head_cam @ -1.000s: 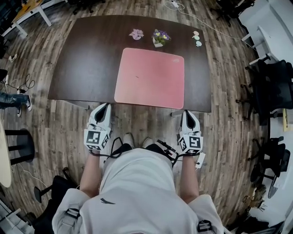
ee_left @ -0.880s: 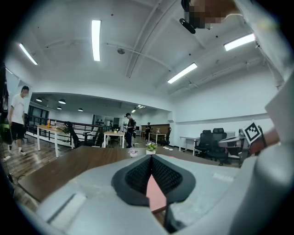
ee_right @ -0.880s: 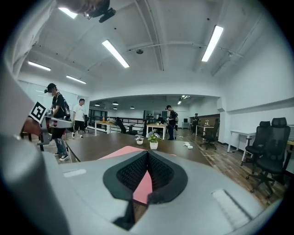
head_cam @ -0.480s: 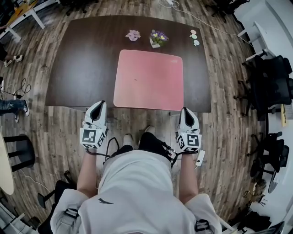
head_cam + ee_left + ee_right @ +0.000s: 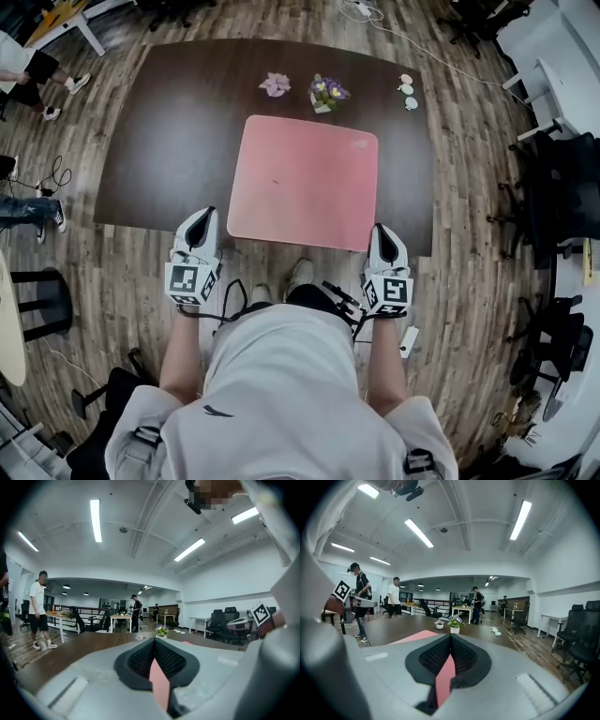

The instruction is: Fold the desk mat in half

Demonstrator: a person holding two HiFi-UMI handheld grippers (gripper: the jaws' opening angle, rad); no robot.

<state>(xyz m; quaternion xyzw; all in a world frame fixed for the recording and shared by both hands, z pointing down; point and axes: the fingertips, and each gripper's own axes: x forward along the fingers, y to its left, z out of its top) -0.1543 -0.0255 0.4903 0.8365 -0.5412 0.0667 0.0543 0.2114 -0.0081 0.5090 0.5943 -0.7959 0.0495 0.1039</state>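
Note:
A pink desk mat (image 5: 303, 181) lies flat on the dark brown table (image 5: 159, 141), its near edge along the table's front edge. My left gripper (image 5: 207, 215) hovers just before that edge, a little left of the mat's near left corner. My right gripper (image 5: 382, 230) sits by the mat's near right corner. Both point at the table with jaws together and neither visibly holds the mat. In the left gripper view the left gripper (image 5: 154, 641) is shut, in the right gripper view the right gripper (image 5: 450, 636) too. A pink strip shows behind each tip; I cannot tell what it is.
At the table's far edge stand a small flower pot (image 5: 325, 89), a pink paper flower (image 5: 276, 84) and small round pieces (image 5: 406, 90). Black office chairs (image 5: 562, 178) crowd the right side. A stool (image 5: 42, 300) and people stand at the left.
Both grippers have edged slightly closer to the table's front edge. The mat lies as before on the table. The jaws stay together.

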